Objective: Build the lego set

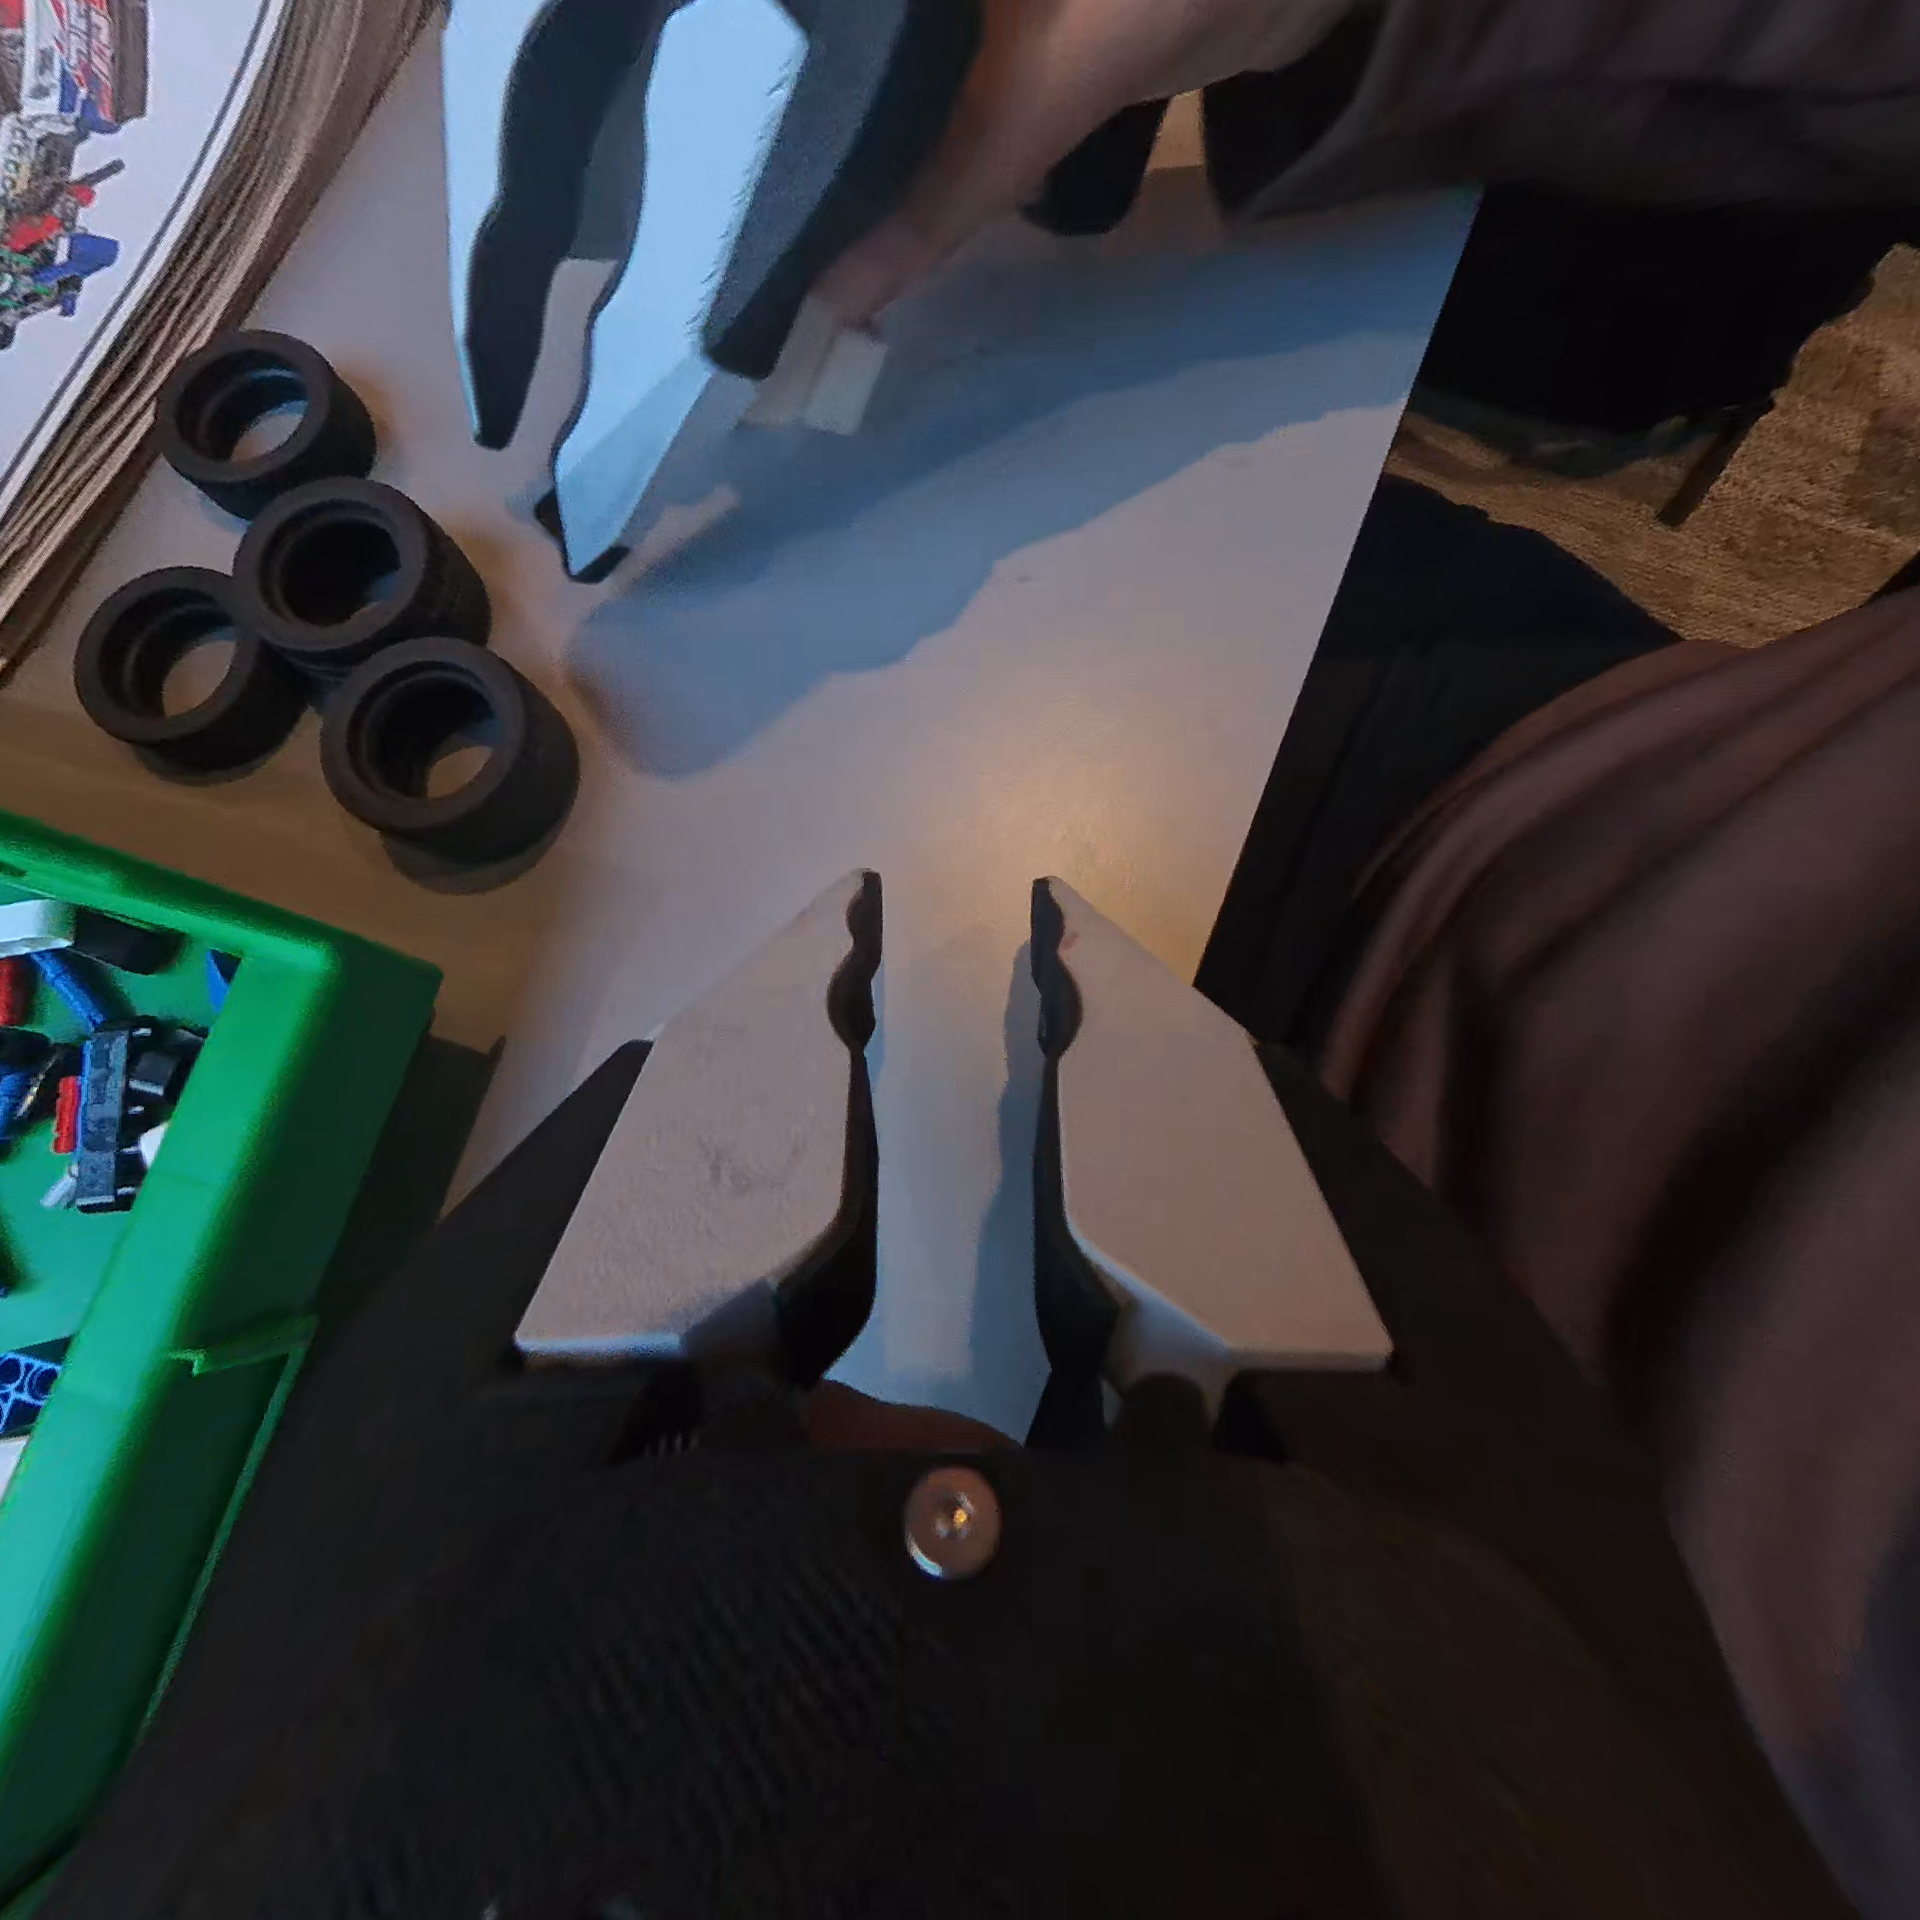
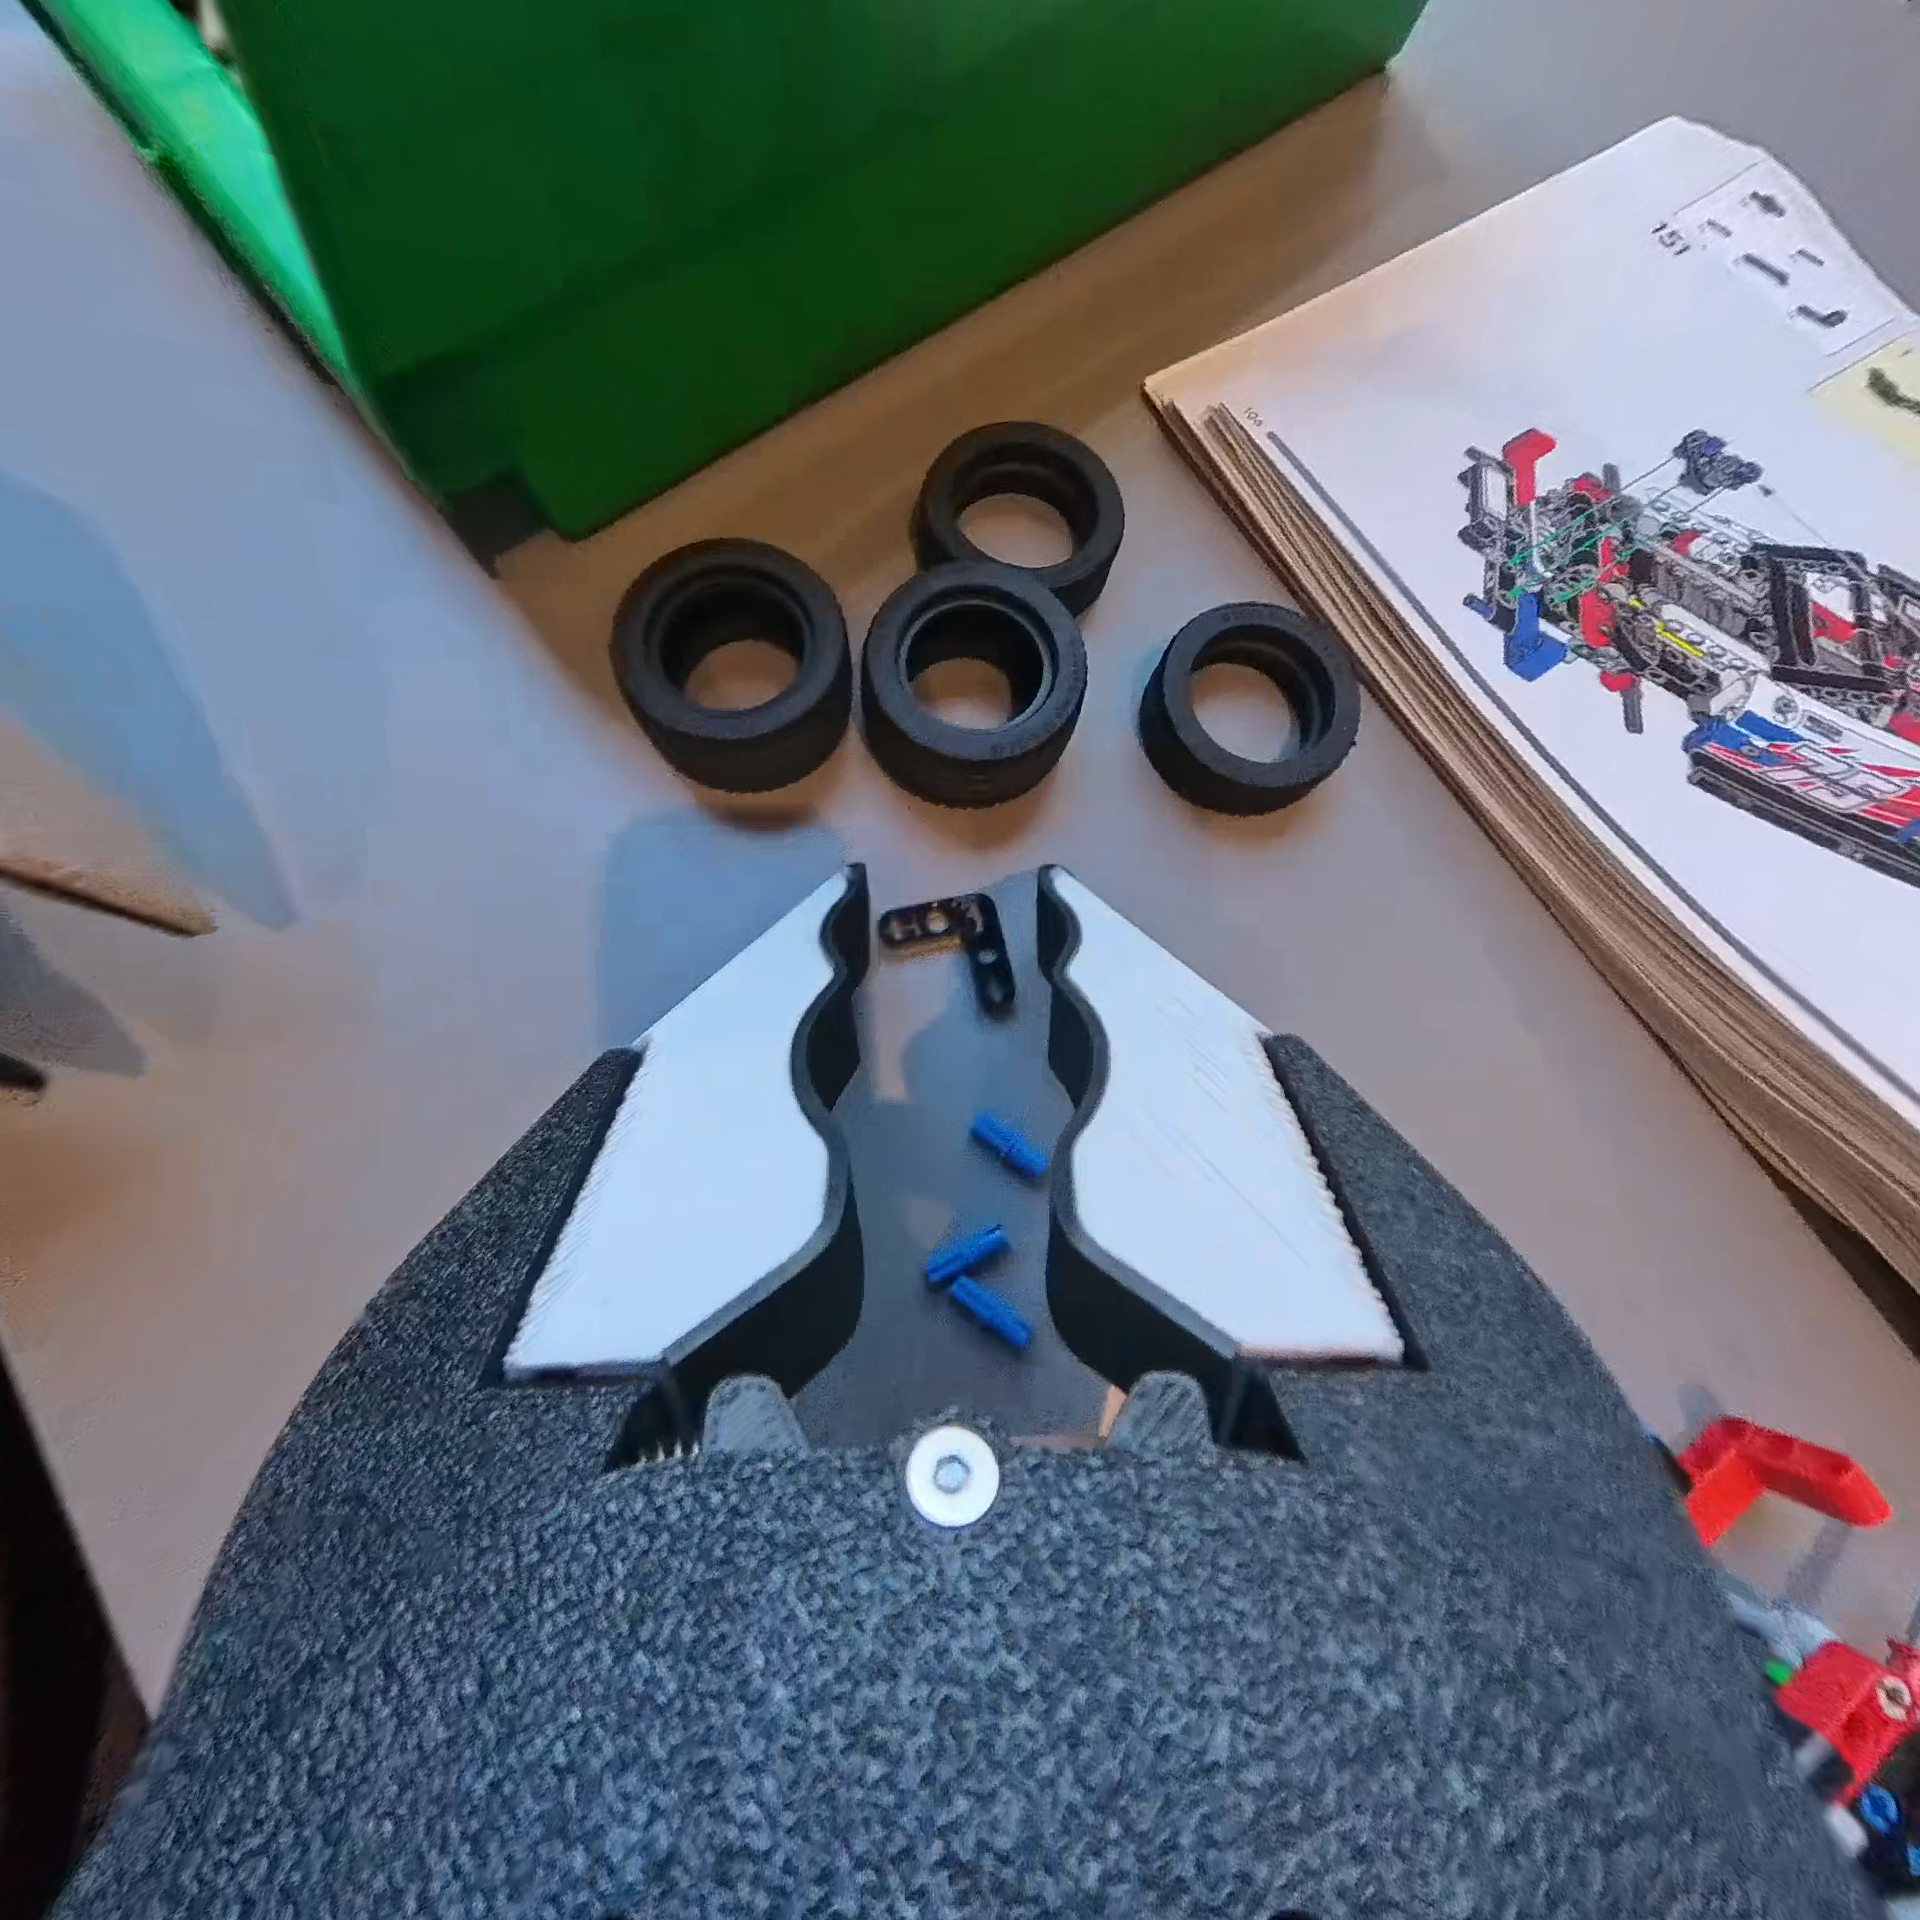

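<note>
Left gripper: mine [image 1: 956,894] hangs over bare table [image 1: 935,727], jaws parted, nothing between them.
Right gripper: mine [image 2: 954,914] is spread open and empty, poised above the small parts; in the left wrist view it shows farther off [image 1: 582,436], tips near the tabletop.
Black angled piece: it [image 2: 971,940] lies flat on the table just between my right fingertips, touching neither.
Blue pins: three [image 2: 977,1262] lie loose on the table in the gap between my right fingers, nearer the palm than the black piece.
Tyres: four black ones [image 2: 971,681] sit clustered just beyond my right fingertips, well left of my left gripper.
Green bin: it [image 1: 208,1195] stands left of my left gripper, mixed pieces inside.
Instruction booklet: open [image 2: 1558,520], right of the tyres.
Partly built model: red parts [image 2: 1829,1621] show at the right wrist view's lower right edge.
</note>
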{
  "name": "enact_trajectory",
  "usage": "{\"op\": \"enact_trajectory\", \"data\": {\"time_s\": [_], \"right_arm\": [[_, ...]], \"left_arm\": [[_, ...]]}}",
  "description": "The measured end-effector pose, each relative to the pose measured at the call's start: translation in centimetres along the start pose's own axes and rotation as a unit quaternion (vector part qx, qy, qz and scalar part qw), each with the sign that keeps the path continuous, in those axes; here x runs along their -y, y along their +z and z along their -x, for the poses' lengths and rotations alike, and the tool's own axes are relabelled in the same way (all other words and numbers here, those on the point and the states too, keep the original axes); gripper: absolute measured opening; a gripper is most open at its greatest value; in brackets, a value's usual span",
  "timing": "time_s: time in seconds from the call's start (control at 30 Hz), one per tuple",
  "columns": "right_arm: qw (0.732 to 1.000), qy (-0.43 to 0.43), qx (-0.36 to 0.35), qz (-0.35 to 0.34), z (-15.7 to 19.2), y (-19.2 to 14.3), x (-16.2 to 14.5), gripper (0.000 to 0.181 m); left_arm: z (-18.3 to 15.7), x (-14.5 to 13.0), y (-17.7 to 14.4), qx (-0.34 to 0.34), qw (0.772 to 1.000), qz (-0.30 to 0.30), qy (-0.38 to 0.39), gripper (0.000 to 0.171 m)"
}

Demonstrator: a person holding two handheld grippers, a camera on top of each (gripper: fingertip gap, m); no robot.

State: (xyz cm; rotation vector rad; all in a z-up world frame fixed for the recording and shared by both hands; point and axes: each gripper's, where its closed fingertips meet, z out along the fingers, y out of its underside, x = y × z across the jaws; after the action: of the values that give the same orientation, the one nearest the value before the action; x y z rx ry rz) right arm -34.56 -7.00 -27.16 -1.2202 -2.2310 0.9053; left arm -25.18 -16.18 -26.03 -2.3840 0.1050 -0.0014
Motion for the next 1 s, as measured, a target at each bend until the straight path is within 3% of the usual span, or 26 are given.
{"op": "enact_trajectory", "data": {"time_s": [0.27, 0.33, 0.4, 0.53, 0.67, 0.87, 1.0], "right_arm": [[0.999, 0.013, 0.019, 0.042, -0.8, -0.3, -1.8, 0.01], [0.999, 0.021, 0.019, 0.042, -0.8, -1.2, -2.2, 0.017], [0.999, 0.047, 0.016, 0.016, -1.0, -2.7, -1.5, 0.027], [0.993, 0.09, 0.012, -0.07, -1.9, -7.2, 1.0, 0.02], [0.988, 0.109, -0.011, -0.111, -2.4, -9.7, 0.3, 0.019], [0.994, 0.087, 0.004, -0.067, -0.4, -8.2, -4.2, 0.021], [0.996, 0.06, 0.031, -0.05, 0.5, -7.0, -5.5, 0.028]], "left_arm": [[-0.2, -1.1, 0.2, -0.018, 0.999, -0.02, -0.017, 0.025], [-0.3, -1.3, 0.4, -0.021, 0.999, -0.024, -0.019, 0.025], [-0.4, -1.2, 0.5, -0.026, 0.999, -0.033, -0.018, 0.025], [0.0, -0.4, 0.7, -0.009, 0.998, -0.063, -0.015, 0.024], [0.7, 2.0, -0.3, 0.006, 0.991, -0.132, -0.018, 0.025], [1.0, 3.1, -0.2, 0.008, 0.987, -0.159, 0.001, 0.026], [1.5, 3.3, -0.2, -0.003, 0.985, -0.168, -0.026, 0.026]]}}
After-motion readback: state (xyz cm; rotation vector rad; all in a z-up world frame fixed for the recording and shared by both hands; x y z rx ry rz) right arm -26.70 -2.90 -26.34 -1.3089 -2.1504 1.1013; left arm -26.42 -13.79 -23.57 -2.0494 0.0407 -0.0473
